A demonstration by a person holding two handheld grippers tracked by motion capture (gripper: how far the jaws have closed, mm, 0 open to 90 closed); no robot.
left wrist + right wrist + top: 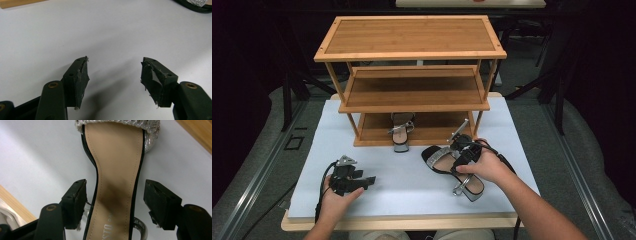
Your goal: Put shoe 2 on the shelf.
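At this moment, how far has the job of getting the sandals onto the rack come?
Done: one sandal already sits on the rack's bottom shelf. In hand: the right hand-held gripper is open, with a jaw on either side of the second sandal, which lies on the white table, not yet clamped. The left hand-held gripper is open over bare table. Left: probably closing, lifting and shelving that sandal.

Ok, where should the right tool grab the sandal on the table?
Grip the sandal at its narrow waist, coming from above with one jaw on each side edge. The right tool already straddles it there, open, and the insole is slimmest at that point.
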